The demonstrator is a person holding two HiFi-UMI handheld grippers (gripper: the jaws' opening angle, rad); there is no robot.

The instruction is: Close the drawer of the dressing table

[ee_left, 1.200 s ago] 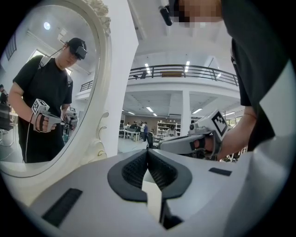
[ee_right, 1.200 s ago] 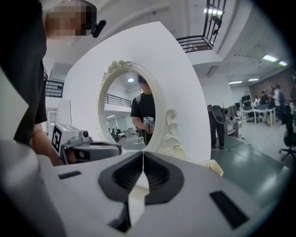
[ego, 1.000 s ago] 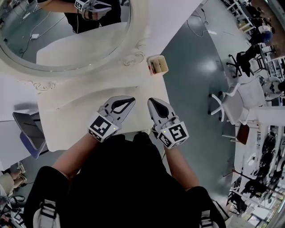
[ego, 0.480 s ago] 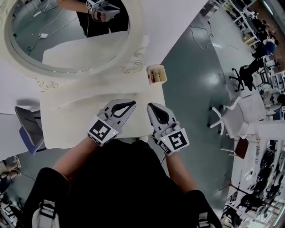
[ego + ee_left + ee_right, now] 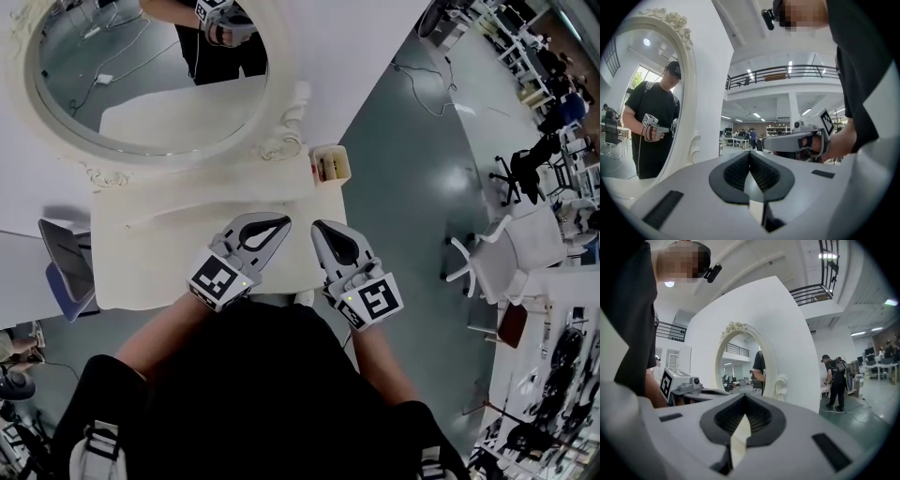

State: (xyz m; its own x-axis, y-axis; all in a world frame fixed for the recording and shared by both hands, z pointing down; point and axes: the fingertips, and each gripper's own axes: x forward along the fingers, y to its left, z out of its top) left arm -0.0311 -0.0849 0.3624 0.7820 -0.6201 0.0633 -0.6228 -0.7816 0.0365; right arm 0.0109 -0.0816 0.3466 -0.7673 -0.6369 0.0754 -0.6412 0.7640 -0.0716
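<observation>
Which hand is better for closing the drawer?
Left, probably. The left gripper hangs over the middle of the cream dressing table; the right gripper is near its end. Both are shut and empty; the drawer is hidden.

The cream dressing table [image 5: 159,262] is carrying an oval mirror [image 5: 150,84] at its back, and a small open box [image 5: 330,166] is sitting at its back right corner.

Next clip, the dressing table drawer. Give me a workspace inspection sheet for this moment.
Surface: cream dressing table top, carrying one box.
Job's things: drawer not visible from above; oval mirror at the back.
Clutter: small open box at the right back corner.
Grippers: left claw and right claw both shut, empty, over the front edge.
Cables: cable on the grey floor to the right.
Surroundings: blue-grey chair to the left, white office chair to the right.
</observation>
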